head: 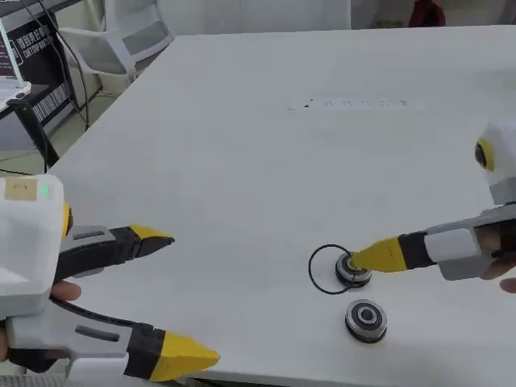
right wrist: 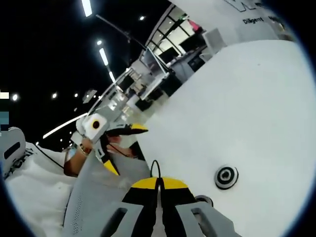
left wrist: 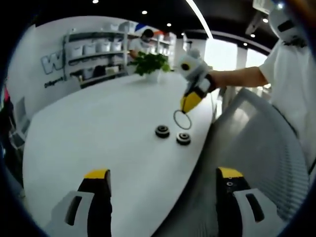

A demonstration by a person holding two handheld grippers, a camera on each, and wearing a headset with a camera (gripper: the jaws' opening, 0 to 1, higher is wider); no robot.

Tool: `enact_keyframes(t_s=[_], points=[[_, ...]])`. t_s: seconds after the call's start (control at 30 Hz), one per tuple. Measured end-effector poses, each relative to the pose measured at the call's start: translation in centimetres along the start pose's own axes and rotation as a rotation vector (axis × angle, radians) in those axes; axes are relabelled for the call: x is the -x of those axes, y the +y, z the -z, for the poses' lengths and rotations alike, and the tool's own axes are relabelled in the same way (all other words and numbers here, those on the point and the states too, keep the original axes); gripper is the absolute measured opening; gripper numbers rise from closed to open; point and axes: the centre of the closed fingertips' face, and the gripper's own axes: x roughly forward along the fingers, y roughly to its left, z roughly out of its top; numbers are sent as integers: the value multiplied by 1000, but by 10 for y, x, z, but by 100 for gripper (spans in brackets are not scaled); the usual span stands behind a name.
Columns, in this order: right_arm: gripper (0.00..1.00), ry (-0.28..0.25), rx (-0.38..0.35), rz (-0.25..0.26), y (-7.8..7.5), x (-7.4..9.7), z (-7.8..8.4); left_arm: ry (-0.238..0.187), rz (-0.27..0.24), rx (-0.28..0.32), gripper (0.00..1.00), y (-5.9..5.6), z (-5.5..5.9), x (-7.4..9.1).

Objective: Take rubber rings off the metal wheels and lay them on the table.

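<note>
Two small metal wheels stand near the table's front edge, one (head: 353,274) right under my right gripper's tip and one (head: 366,319) nearer to me. My right gripper (head: 360,260) is shut on a thin black rubber ring (head: 316,278), whose loop hangs out to the left of the first wheel. In the left gripper view the right gripper (left wrist: 189,102) holds the ring (left wrist: 181,120) just above both wheels (left wrist: 162,131) (left wrist: 183,139). In the right gripper view its jaws (right wrist: 158,185) pinch the ring (right wrist: 153,169). My left gripper (head: 184,297) stands open and holds nothing, off to the left.
The white table (head: 266,161) stretches far and wide behind the wheels. Its front edge runs just below the left gripper. A white chair (head: 121,44) stands at the far left corner. A potted plant (left wrist: 149,64) sits at the table's far end.
</note>
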Motion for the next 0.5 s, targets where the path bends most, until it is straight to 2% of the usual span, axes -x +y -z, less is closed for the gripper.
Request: enact_keyframes(t_s=[0.5], points=[[0, 114, 26, -4, -5, -42, 12, 7, -5, 11, 88, -1, 4, 1]])
